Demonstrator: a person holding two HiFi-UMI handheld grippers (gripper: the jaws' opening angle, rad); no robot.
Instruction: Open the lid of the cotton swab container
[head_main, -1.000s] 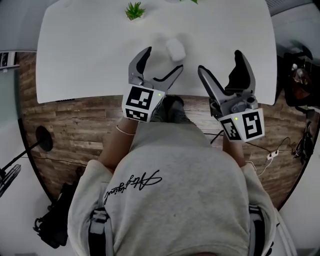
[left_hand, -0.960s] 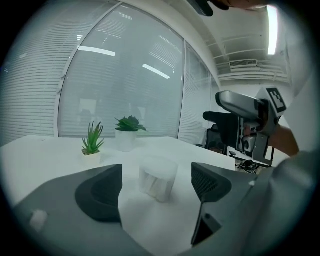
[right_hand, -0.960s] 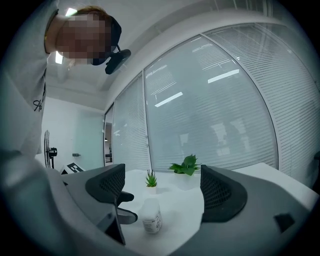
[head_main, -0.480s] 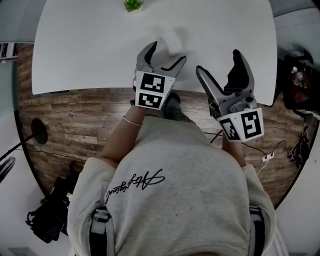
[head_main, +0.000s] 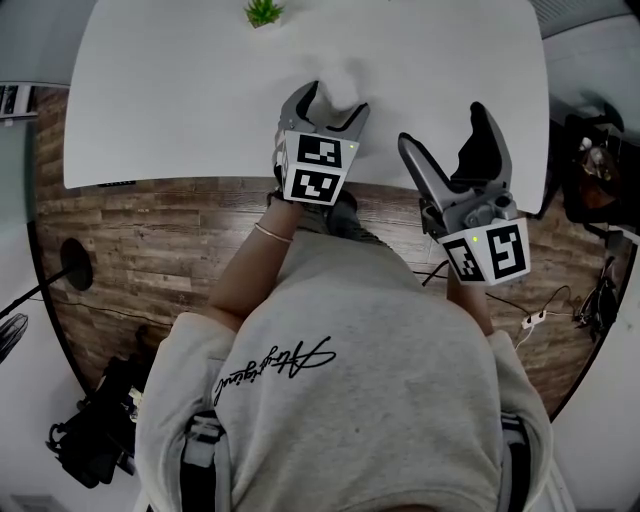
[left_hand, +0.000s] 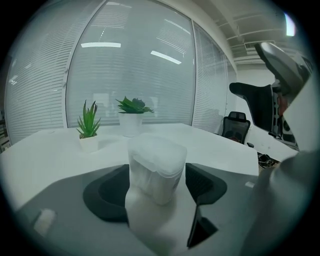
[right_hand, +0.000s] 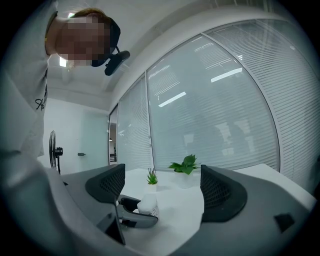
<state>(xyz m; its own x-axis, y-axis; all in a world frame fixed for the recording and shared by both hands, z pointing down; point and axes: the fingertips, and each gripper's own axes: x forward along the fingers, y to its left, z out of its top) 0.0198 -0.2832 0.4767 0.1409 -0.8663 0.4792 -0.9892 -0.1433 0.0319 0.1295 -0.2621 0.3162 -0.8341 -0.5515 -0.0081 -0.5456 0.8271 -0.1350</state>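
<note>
The cotton swab container (left_hand: 155, 165), a translucent white tub with its lid down, stands on the white table (head_main: 180, 90). My left gripper (head_main: 336, 97) reaches over the near table edge and has the container (head_main: 347, 80) between its jaws. Those jaws have just been closing. Seen from the left gripper (left_hand: 156, 187) itself, the dark pads (left_hand: 107, 192) flank the tub closely, and I see no clear press on it. My right gripper (head_main: 442, 125) hovers wide open at the table's edge to the right, holding nothing. The right gripper view (right_hand: 160, 192) shows the container (right_hand: 148, 205) far off.
Two small potted plants (left_hand: 88, 125) (left_hand: 132, 112) stand at the far side of the table, one seen from above (head_main: 263, 12). A black office chair (left_hand: 235, 127) is beyond the table's right end. The wooden floor (head_main: 150, 240) lies below the table's near edge.
My left gripper has moved forward and down over the table edge to the container, and its jaws have narrowed around it. The right gripper has stayed where it was.
</note>
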